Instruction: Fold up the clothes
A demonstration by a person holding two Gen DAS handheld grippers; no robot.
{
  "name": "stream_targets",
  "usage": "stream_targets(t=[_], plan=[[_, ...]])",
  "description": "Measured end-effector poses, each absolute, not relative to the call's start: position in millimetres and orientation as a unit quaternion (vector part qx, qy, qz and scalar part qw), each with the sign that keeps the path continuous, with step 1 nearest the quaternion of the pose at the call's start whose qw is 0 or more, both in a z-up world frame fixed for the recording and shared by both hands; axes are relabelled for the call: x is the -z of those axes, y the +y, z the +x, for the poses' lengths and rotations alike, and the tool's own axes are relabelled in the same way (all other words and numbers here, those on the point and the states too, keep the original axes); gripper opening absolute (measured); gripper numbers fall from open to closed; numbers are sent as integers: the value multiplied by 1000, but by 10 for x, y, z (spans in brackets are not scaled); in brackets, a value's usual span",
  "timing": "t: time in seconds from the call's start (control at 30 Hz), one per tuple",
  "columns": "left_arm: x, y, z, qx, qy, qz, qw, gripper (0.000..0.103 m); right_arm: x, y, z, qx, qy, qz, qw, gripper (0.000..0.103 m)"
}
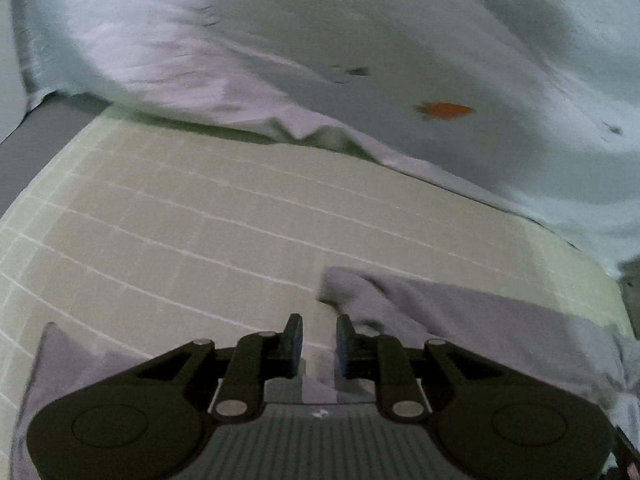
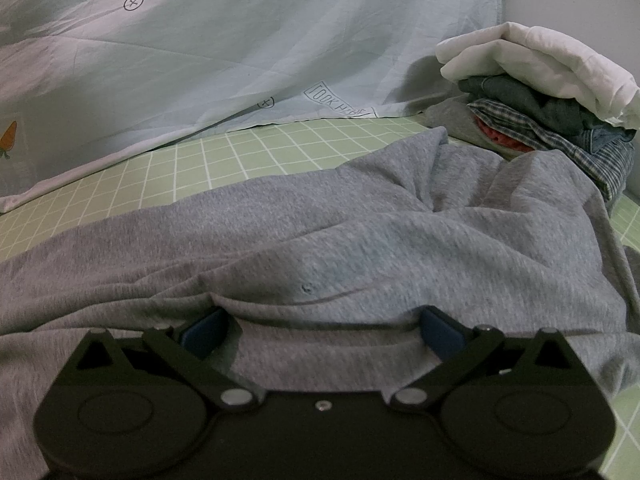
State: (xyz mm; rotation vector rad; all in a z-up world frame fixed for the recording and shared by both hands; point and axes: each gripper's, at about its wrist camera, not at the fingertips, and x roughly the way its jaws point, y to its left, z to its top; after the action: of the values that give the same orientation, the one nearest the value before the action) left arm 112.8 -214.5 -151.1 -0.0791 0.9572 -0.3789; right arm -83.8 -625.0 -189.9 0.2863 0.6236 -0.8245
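A grey sweatshirt point(image 2: 360, 220) lies rumpled across the bed in the right wrist view. My right gripper point(image 2: 324, 320) stands wide open low against it. A fold of the grey cloth drapes over both blue-padded fingertips point(image 2: 206, 330) and fills the space between them. In the left wrist view, which is motion-blurred, another part of the grey sweatshirt point(image 1: 460, 320) lies under and to the right of my left gripper point(image 1: 320, 336). Its jaws stand a narrow gap apart, and the sheet shows through that gap. Cloth brushes the right finger point(image 1: 346, 336), but I see none pinched.
The bed has a green sheet with a white grid point(image 1: 180, 220) point(image 2: 200, 160). A pale blue duvet with carrot prints point(image 1: 360, 40) point(image 2: 240, 60) is heaped along the far side. A stack of folded clothes point(image 2: 540, 100), topped in white, stands at the far right.
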Motion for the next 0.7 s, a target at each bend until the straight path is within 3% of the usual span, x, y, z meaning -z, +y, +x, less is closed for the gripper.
stream_targets(t=[0.23, 0.4, 0.5, 0.57, 0.7], plan=[[1733, -2377, 1276, 254, 490, -1, 834, 35, 1901, -6251, -838, 393, 297, 137, 859, 103], [1877, -2590, 1332, 277, 502, 36, 819, 35, 1903, -6256, -839, 393, 297, 136, 859, 103], [1907, -2599, 1394, 288, 510, 26, 810, 31, 1904, -6254, -839, 394, 297, 136, 859, 103], [1894, -2605, 1402, 295, 506, 30, 810, 9, 1904, -6252, -840, 394, 297, 136, 859, 103], [1735, -2573, 1371, 282, 474, 73, 831, 7, 1904, -6251, -839, 394, 297, 136, 859, 103]])
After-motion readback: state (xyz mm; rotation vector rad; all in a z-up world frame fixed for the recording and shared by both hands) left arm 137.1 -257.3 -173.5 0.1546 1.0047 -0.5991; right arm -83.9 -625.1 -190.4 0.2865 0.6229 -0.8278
